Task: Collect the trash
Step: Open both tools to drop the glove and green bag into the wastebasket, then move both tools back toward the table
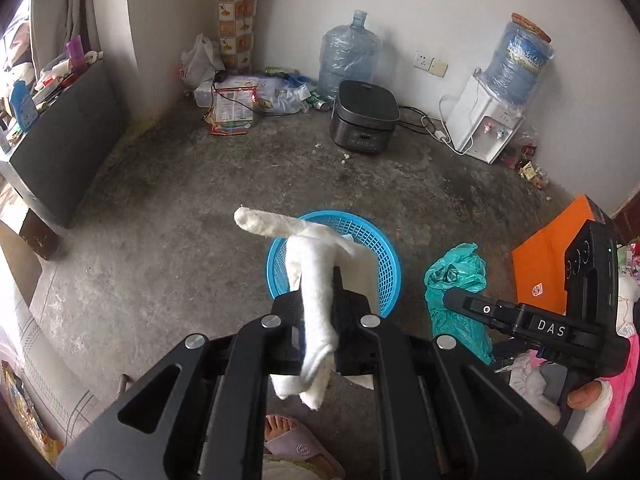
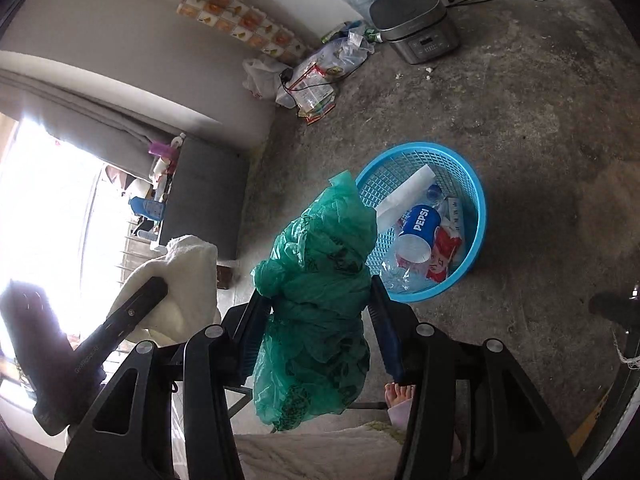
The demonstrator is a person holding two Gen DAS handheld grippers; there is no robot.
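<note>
My left gripper (image 1: 318,284) is shut on a white rolled cloth (image 1: 272,222) that sticks up past the fingertips and hangs down behind them. It hovers over the near rim of a blue mesh basket (image 1: 384,248) on the concrete floor. My right gripper (image 2: 318,292) is shut on a crumpled green plastic bag (image 2: 320,240), just left of the basket (image 2: 476,184). Inside the basket lie a Pepsi cup (image 2: 418,232), a white paper sheet (image 2: 404,196) and a red wrapper (image 2: 442,258). The bag (image 1: 456,276) also shows at the right of the left wrist view.
A dark rice cooker (image 1: 364,118), a water dispenser (image 1: 486,128), a large water bottle (image 1: 348,56) and a pile of packets (image 1: 240,100) line the far wall. A grey cabinet (image 1: 64,140) stands left, an orange box (image 1: 548,256) right. A person's slippered foot (image 1: 288,436) is below.
</note>
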